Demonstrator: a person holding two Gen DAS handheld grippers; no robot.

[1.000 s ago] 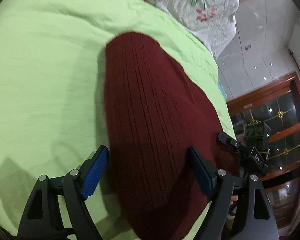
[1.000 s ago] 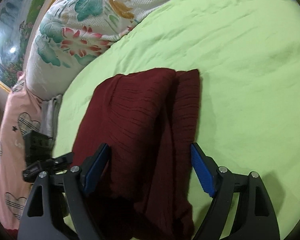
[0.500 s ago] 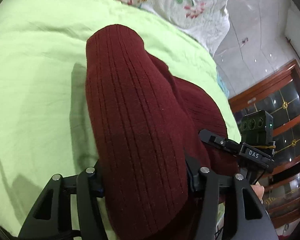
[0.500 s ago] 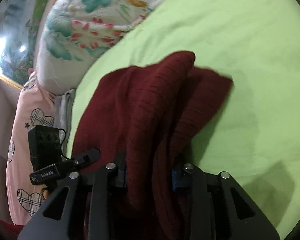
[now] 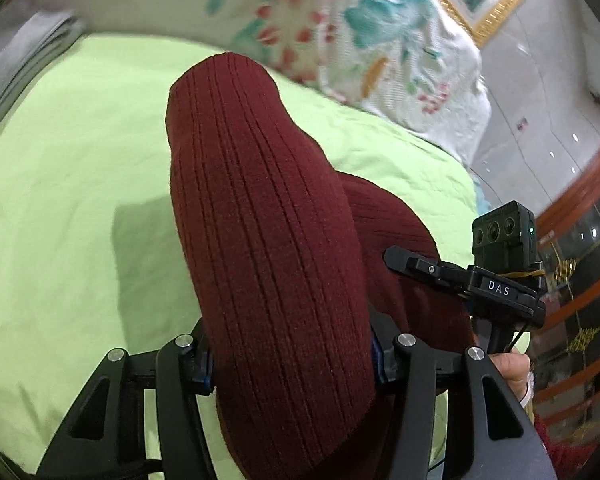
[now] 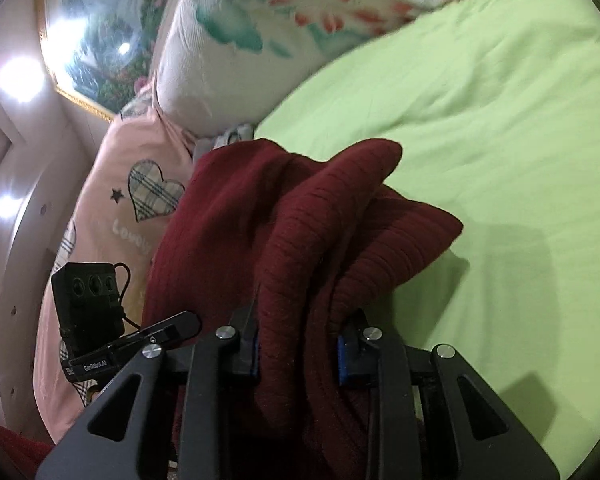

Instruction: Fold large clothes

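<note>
Left wrist view: the left gripper [image 5: 292, 360] had its jaws closed down onto a thick roll of the dark red ribbed sweater [image 5: 268, 264]. The knit bulged up and forward between the fingers, arching above the green bedsheet [image 5: 60, 200] toward the far floral quilt [image 5: 380, 40]. Risk noted: the bite looked to be on a bulky bunch rather than a clean edge, so inner layers could slide out under the garment's weight and the fold would come down crooked. The right gripper's side [image 5: 480, 280] showed at the right, just beside the same cloth. A lower fold of the sweater lay on the sheet between the two tools.

Right wrist view: the right gripper [image 6: 298, 350] was likewise pinched nearly closed, blue pads [image 6: 342, 360] pressing several stacked folds of the sweater [image 6: 300, 220]. One corner stuck out to the right and hung above the bedsheet [image 6: 500, 120], casting a shadow. Risk: that loose corner could flop or drag on the sheet and crease when carried over. The left gripper [image 6: 140, 344] appeared at the near left, in front of a pink heart-print pillow [image 6: 120, 168]. If the two hands travelled unevenly, the span between them might twist. Whether both grips caught all layers could not be told.
</note>
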